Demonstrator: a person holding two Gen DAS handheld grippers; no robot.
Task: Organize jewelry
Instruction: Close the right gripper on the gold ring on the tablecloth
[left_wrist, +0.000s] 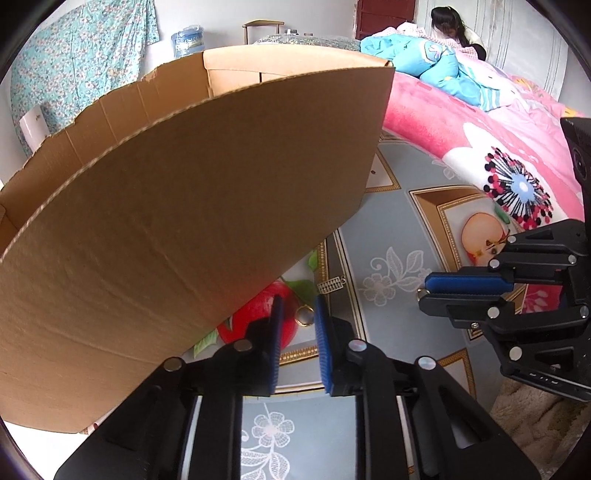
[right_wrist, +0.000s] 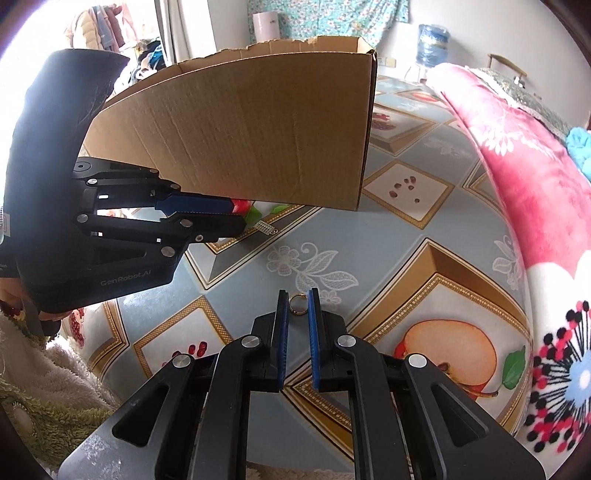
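A gold ring (left_wrist: 304, 316) lies on the patterned tablecloth between the blue pads of my left gripper (left_wrist: 297, 306), whose jaws stand a little apart around it without touching. A small silver abacus charm (left_wrist: 330, 285) lies just beyond it; it also shows in the right wrist view (right_wrist: 264, 226). My right gripper (right_wrist: 297, 300) has a second gold ring (right_wrist: 297, 305) between its fingertips, jaws narrowly apart with the pads at the ring's sides. In the left wrist view the right gripper (left_wrist: 424, 293) shows side-on with that ring (left_wrist: 421, 294) at its tip. The open cardboard box (right_wrist: 240, 125) stands behind both.
The box wall (left_wrist: 166, 221) rises close on the left gripper's left side. A pink floral blanket (right_wrist: 517, 166) borders the table on the right. A fluffy cloth (right_wrist: 44, 387) lies at the near left edge.
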